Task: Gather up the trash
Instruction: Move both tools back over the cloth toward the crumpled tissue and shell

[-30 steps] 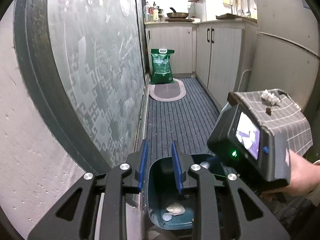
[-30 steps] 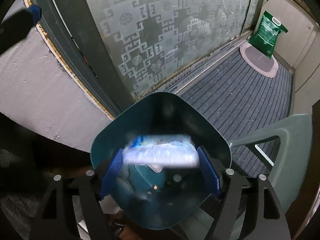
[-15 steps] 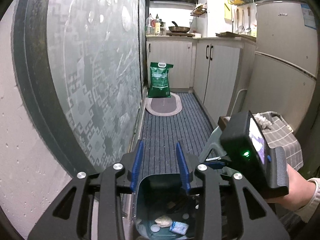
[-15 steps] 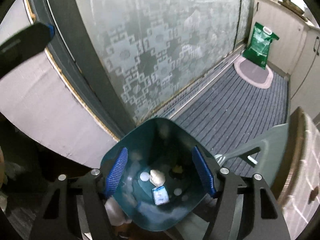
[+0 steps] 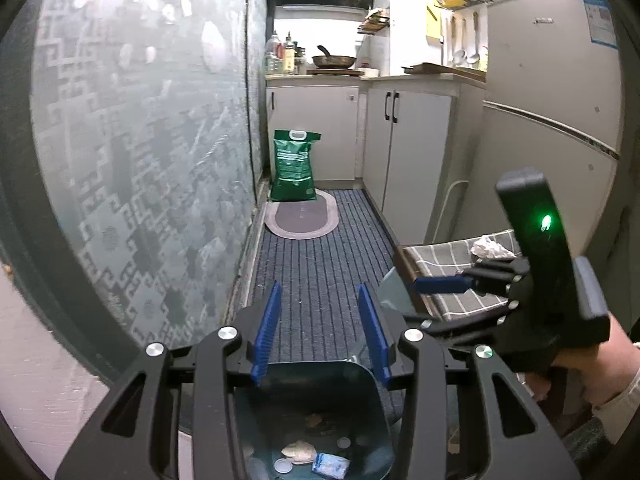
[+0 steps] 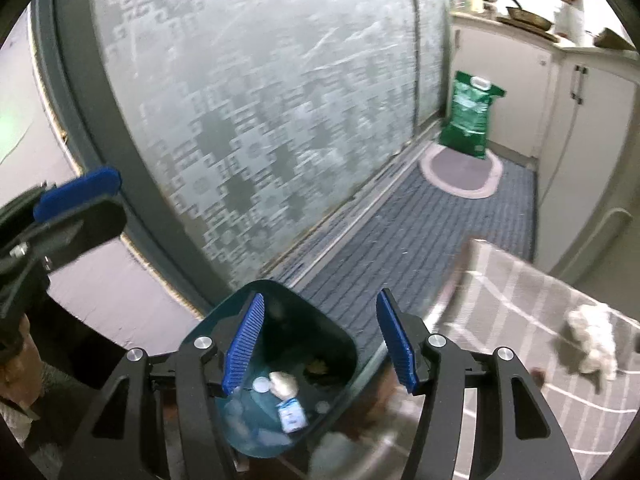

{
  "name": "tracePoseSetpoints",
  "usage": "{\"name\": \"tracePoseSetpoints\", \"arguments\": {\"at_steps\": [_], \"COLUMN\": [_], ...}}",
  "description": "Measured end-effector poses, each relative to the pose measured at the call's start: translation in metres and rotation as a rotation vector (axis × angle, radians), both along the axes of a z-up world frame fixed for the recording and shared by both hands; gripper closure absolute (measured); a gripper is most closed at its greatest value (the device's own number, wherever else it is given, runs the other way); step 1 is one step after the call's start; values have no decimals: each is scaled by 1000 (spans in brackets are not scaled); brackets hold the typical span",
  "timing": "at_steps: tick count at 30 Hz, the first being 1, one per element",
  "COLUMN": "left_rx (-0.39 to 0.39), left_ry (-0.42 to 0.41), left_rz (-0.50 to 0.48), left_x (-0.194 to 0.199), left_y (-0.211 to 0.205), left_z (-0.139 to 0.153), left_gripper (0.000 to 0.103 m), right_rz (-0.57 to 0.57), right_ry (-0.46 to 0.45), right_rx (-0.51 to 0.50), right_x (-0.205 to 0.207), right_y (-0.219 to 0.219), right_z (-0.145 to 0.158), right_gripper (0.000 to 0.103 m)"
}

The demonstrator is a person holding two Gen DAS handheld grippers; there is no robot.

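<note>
Now the left gripper point(image 5: 322, 330) is hanging over the teal bin point(image 5: 376, 396), its empty jaws opening, the collected scraps point(image 5: 298, 452) lying below it. Right of it, the right gripper point(image 6: 320, 344) is narrowing with nothing between its fingers, and a crumpled tissue point(image 6: 592, 340) is sitting on the checked cloth point(image 6: 500, 308) further right.

A frosted patterned glass door point(image 5: 132, 152) lines a narrow kitchen; striped blue carpet point(image 5: 320, 272), white cabinets point(image 5: 404, 140), fridge point(image 5: 548, 120).
</note>
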State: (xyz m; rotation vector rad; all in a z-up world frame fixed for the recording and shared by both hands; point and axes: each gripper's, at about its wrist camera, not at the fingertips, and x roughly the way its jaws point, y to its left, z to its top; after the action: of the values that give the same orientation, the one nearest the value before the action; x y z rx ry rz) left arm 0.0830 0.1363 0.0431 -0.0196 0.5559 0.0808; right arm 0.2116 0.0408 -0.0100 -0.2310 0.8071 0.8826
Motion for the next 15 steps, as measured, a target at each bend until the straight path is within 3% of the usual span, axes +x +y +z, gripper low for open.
{"name": "tracePoseSetpoints", "arguments": {"at_steps": [15], "left_rx": [7], "left_ry": [36], "left_rz": [-84], "left_x": [38], "left_y": [-55], "left_z": [-13], "left_gripper": [56], "right_rz": [-231], "right_ry": [-69], "right_rx": [-41], "right_x": [52], "right_y": [-102], "right_z": [1], "right_gripper": [44]}}
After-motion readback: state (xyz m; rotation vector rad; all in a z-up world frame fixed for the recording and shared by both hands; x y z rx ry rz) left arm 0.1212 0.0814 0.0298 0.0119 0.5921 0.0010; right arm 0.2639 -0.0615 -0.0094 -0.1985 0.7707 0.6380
